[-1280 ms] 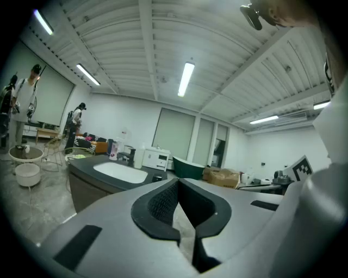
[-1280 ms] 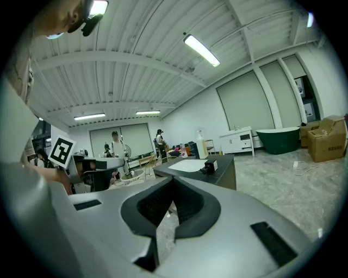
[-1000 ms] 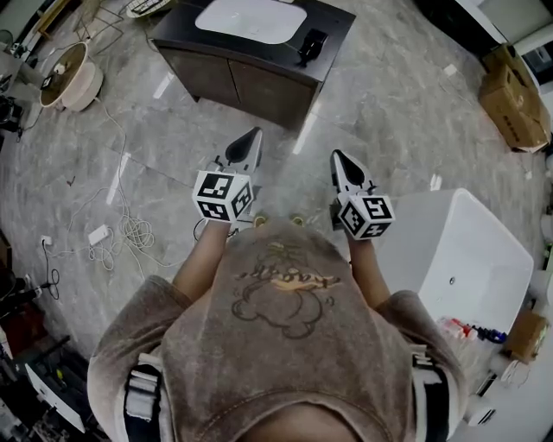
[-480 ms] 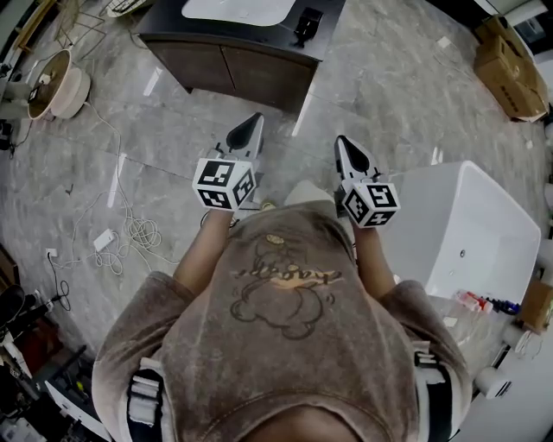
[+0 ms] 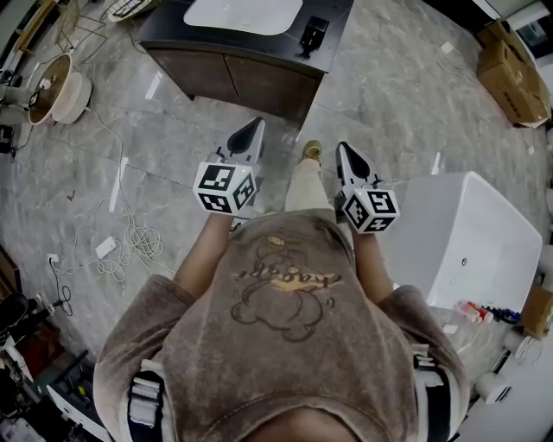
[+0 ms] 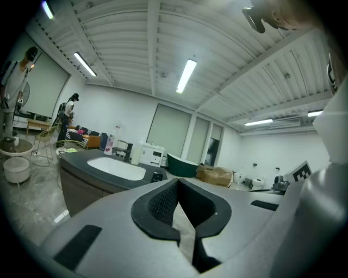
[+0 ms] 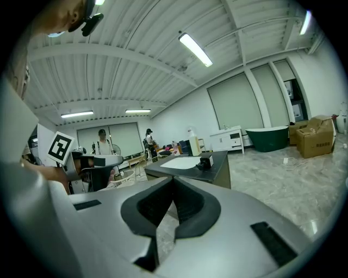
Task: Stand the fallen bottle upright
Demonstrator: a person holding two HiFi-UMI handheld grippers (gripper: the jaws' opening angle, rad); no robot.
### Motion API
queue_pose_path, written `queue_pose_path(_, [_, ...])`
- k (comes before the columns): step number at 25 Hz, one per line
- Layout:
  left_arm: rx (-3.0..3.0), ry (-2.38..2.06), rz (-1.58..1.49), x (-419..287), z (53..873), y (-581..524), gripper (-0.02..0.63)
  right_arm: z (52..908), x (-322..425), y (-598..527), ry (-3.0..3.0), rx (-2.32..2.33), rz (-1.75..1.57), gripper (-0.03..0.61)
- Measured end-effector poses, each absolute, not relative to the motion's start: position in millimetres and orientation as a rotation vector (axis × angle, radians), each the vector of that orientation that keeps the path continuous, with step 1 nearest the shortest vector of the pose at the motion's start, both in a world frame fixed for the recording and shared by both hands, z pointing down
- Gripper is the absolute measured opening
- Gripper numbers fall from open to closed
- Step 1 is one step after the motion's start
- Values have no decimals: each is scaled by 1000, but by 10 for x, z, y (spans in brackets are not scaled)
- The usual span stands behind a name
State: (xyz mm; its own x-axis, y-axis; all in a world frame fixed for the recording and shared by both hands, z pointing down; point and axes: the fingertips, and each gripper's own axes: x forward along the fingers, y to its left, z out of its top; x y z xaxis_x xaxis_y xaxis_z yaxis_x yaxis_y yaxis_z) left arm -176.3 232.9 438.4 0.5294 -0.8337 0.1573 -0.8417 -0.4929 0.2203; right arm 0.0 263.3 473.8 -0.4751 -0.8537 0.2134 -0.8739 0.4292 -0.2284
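Grey veined floor [image 5: 406,104]; dark bench [image 5: 251,76], white basin [image 5: 242,13]; white tub [image 5: 471,246]; black-and-white marker squares on left tool [image 5: 252,126] and right tool [image 5: 340,148].

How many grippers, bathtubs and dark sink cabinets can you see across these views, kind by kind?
Grippers: 2, the left gripper and the right gripper
Bathtubs: 2, the white bathtub and the dark green bathtub
Dark sink cabinets: 1, the dark sink cabinet
Total: 5

Dark vanity cabinet [image 5: 232,82] ahead; white bathtub [image 5: 505,259] right; cardboard box [image 5: 511,67] beyond; cables [image 5: 138,243] left.
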Motion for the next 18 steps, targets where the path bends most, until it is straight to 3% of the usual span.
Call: queue_pose_path(18, [2483, -1386, 40, -1316, 4434, 608, 18, 4688, 428, 970, -2619, 1554, 439, -5])
